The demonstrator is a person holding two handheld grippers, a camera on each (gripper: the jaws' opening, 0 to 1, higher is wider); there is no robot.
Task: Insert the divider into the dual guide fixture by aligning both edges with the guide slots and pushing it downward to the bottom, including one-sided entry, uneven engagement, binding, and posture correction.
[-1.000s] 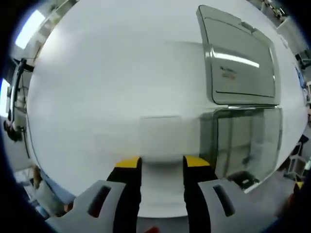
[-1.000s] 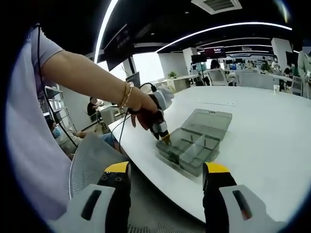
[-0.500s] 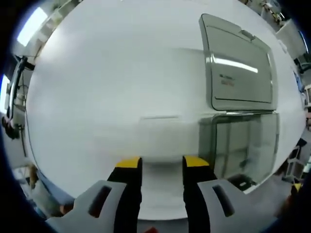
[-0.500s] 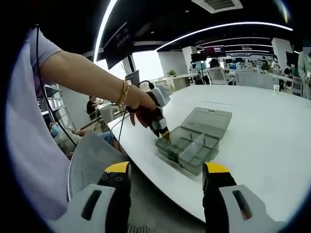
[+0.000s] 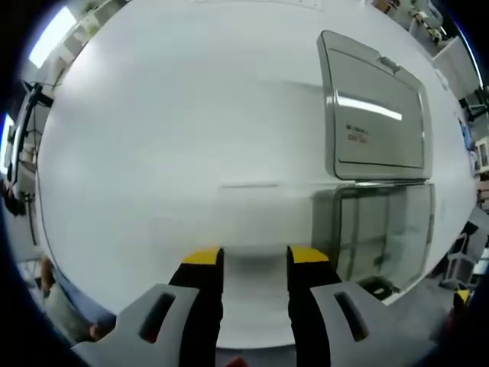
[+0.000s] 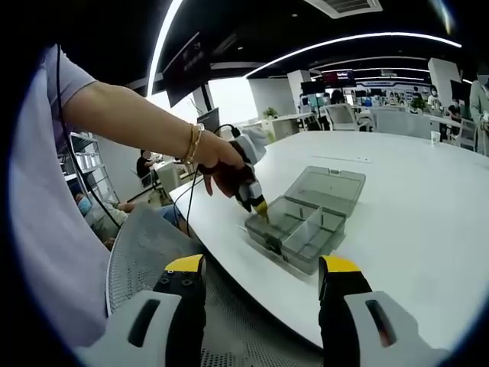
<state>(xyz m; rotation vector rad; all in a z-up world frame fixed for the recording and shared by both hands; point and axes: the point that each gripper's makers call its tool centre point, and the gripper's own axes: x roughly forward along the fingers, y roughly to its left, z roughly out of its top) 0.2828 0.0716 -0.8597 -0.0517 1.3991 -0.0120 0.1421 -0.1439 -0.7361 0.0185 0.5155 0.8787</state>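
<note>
Only rightward, hand (image 6: pixel 218 164) gripping left hand-held gripper (image 6: pixel 258 205) beside box (image 6: pixel 309 218).

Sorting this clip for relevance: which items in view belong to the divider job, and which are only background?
Job: clear compartment box with open lid; left gripper; right gripper.
Background: white table; mesh chair back; far desks.

left gripper view close above table (image 5: pixel 153 138), right gripper view farther back, both share box (image 6: pixel 306 222)
</note>
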